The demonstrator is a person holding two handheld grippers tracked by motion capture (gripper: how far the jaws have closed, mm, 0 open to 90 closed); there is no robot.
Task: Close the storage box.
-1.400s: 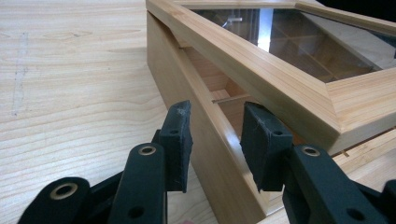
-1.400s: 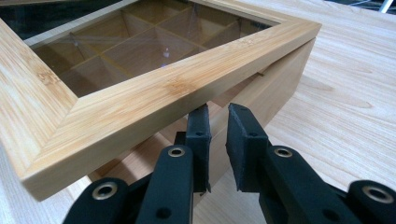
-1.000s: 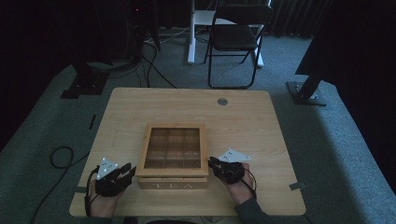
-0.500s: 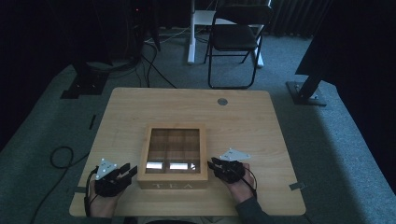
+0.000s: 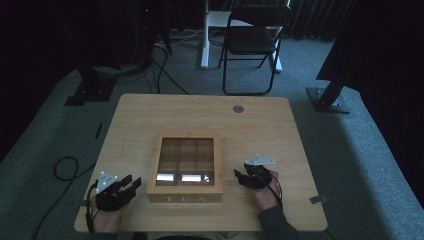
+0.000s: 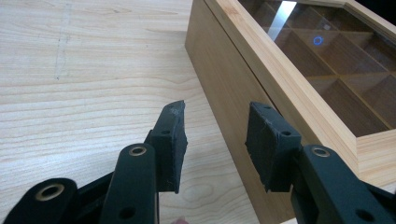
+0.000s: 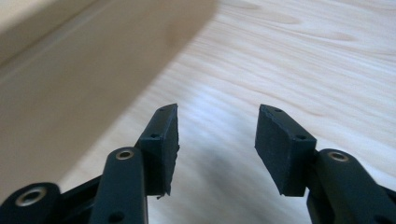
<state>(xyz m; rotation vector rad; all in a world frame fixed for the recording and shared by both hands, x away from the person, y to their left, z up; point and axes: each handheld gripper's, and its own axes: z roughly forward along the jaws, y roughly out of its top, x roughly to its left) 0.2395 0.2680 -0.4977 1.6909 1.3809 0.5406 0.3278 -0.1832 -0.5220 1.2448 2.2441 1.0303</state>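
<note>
One tea box (image 5: 185, 167), two grippers, on one table (image 5: 150, 115)
Left gripper (image 6: 215, 140) and right gripper (image 7: 215, 144) are held with jaws apart, flanking the box, nothing gripped

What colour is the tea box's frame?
Light natural wood; the box has a dark glass lid. Clearest in the left gripper view.

The square light-wood tea box (image 5: 184, 192) has a dark glass lid over brown compartments and pale "TEA" lettering on its front. Beside it, both black grippers rest on the pale, wavy-grained wooden table (image 5: 150, 115). Beyond the box, a small grey round disc (image 5: 238, 108) is set in the tabletop.
</note>
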